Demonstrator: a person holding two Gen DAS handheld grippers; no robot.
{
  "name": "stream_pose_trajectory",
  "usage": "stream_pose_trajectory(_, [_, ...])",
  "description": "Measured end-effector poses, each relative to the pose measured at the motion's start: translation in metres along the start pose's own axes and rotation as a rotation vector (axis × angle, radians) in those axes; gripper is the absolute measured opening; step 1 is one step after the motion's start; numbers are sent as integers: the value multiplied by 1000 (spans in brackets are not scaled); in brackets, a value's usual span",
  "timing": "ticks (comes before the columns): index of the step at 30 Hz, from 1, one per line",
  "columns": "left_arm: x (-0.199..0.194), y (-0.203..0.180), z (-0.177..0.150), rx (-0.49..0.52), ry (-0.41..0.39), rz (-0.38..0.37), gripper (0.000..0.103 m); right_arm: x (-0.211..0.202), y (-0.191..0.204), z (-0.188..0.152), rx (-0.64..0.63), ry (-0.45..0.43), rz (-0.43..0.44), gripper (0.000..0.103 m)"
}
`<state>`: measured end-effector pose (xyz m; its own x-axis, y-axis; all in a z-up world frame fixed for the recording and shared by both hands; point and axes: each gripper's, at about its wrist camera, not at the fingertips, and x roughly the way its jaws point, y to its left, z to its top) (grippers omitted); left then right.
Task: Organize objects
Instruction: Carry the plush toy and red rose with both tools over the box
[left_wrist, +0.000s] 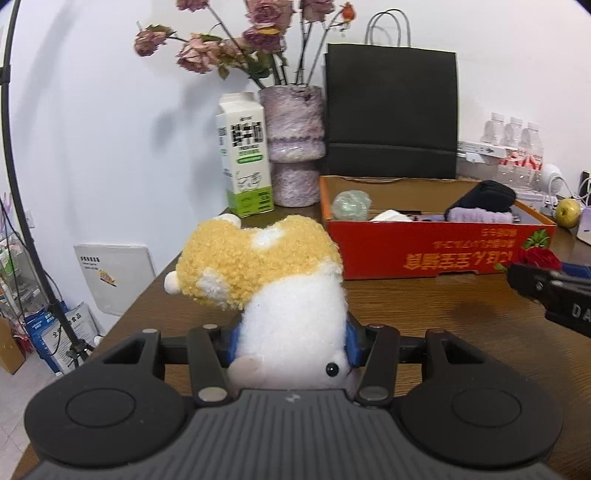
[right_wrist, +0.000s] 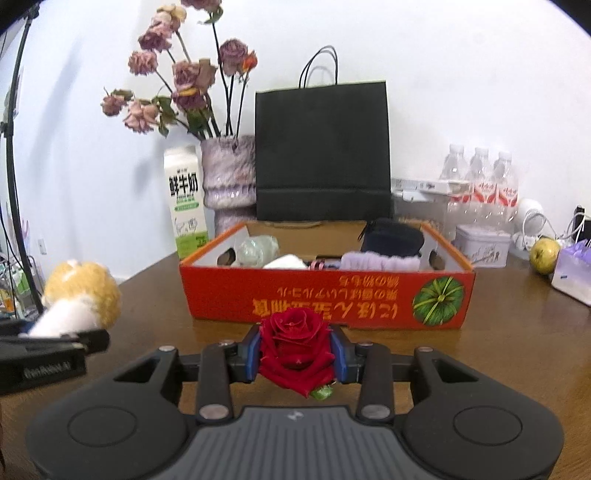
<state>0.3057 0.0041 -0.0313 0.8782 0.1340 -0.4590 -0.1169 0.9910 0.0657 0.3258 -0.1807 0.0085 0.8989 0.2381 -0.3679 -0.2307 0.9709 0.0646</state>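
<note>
The left gripper (left_wrist: 291, 341) is black with blue pads on its fingertips (left_wrist: 354, 341). It has two round black bumps at 7 and 5 o'clock, a gray ribbed plate at 6 o'clock, and shiny silver screws. The right gripper (right_wrist: 297, 356) looks the same: black arms, blue pads, silver screws. White letters mark each gripper's side.

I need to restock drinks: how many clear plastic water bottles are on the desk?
3 clear plastic water bottles stand in one row at the back right, against the wall, behind the white tin. More may be hidden behind them.
</note>
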Motion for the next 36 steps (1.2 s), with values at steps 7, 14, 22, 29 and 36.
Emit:
stream_pose_trajectory(7, [6,-32,7,2,6,-17,51,-4,-15,12,9,-49,23,36])
stream_pose_trajectory(14, [12,-54,22,7,-6,-33,51,-1,-28,25,-14,-89,34,36])
stream_pose_trajectory(22, [26,-73,47,-7,-43,-32,51,7,-41,45,-53,-146,27,36])
stream_pose_trajectory(29, [44,-87,65,-17,-63,-35,51,25,-50,55,-59,-156,22,36])
stream_pose_trajectory(36, [63,-93,82,-32,-81,-53,51,46,-59,65,-56,-158,16,36])
